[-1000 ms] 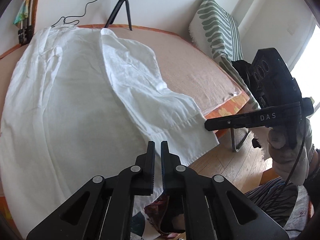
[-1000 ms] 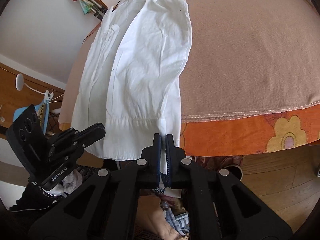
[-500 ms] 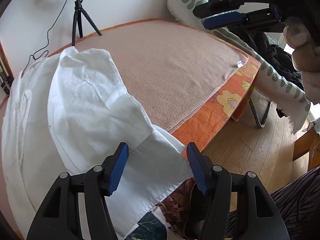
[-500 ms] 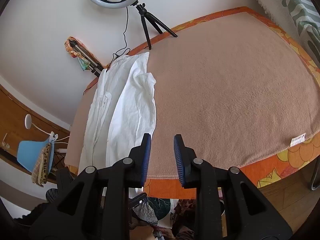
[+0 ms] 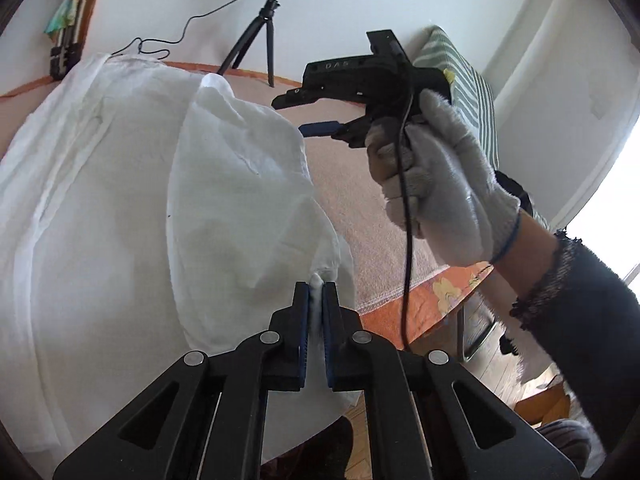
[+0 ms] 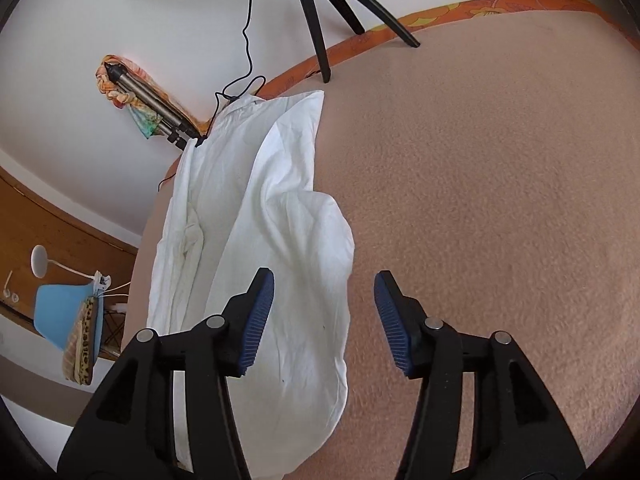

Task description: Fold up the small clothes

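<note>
A white shirt [image 5: 120, 184] lies spread on the tan blanket, its right side folded over the body. My left gripper [image 5: 315, 292] is shut on the shirt's hem corner near the bed's front edge. My right gripper [image 5: 304, 114], held in a gloved hand, hovers open above the folded sleeve's far right edge. In the right wrist view the shirt [image 6: 276, 240] lies below and left of my open right gripper [image 6: 324, 308], whose left finger is over the cloth and right finger over bare blanket.
The tan blanket [image 6: 480, 200] with an orange flowered border [image 5: 444, 292] covers the bed. A ring-light tripod [image 6: 320, 12] stands at the far edge. A green striped cushion [image 5: 476, 92] leans at the right. Wooden floor [image 5: 492, 340] lies beyond the front edge.
My left gripper has closed on the shirt's hem corner. My right gripper has opened wider and moved forward and lower over the shirt's folded edge.
</note>
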Action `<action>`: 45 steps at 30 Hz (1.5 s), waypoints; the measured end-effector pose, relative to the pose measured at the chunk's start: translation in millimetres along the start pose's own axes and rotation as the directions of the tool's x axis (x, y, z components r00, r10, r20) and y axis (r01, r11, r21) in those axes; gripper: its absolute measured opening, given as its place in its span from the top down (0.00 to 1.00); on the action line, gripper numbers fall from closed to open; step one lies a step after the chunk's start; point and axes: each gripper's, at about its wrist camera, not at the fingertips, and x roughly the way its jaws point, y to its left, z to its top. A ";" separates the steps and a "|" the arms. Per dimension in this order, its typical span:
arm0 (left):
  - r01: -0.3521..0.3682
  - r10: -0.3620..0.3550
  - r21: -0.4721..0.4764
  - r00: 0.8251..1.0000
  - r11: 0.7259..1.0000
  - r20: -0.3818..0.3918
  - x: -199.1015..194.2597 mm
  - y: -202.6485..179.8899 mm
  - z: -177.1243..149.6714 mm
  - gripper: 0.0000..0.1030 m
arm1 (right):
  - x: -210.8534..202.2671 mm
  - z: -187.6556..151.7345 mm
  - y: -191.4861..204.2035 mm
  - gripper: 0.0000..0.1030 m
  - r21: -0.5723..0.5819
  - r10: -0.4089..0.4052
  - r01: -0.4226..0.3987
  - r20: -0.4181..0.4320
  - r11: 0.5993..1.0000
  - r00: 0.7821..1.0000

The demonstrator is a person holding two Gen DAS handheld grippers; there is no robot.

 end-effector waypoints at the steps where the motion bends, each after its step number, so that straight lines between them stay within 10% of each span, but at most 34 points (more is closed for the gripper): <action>1: 0.014 -0.014 -0.032 1.000 0.999 0.015 -4.0 4.4 -0.9 0.95 | 12.7 3.2 2.6 0.46 -0.001 -0.015 0.015 -0.016 1.000 1.000; 3: 0.024 -0.022 -0.068 0.999 0.997 0.034 -8.9 9.7 -3.0 0.95 | 31.8 7.8 9.5 0.53 0.004 -0.015 0.015 -0.044 1.000 0.999; 5: 0.028 -0.024 -0.091 0.998 0.995 0.051 -12.8 14.4 -6.7 0.95 | 42.2 12.0 18.1 0.93 0.011 -0.045 0.046 -0.070 0.999 0.997; 15: 0.055 -0.042 -0.157 0.995 0.986 0.089 -34.3 44.3 -19.1 0.95 | 45.2 31.3 138.9 0.95 -0.283 -0.329 0.305 -0.040 0.909 0.943; 33: -0.010 0.053 -0.300 0.989 0.954 0.136 -62.5 109.2 -39.2 0.96 | 188.4 8.1 265.1 0.95 -0.534 -0.492 0.358 -0.128 0.766 0.861; 39: -0.049 0.075 -0.303 0.994 0.952 0.075 -65.7 118.4 -40.3 0.96 | 199.3 12.8 258.4 0.89 -0.497 -0.441 0.306 -0.180 0.812 0.879; 45: -0.065 0.069 -0.214 0.998 0.975 0.012 -93.2 106.1 -39.1 0.92 | 96.6 20.6 253.6 0.48 -0.393 -0.258 0.210 -0.072 0.895 0.964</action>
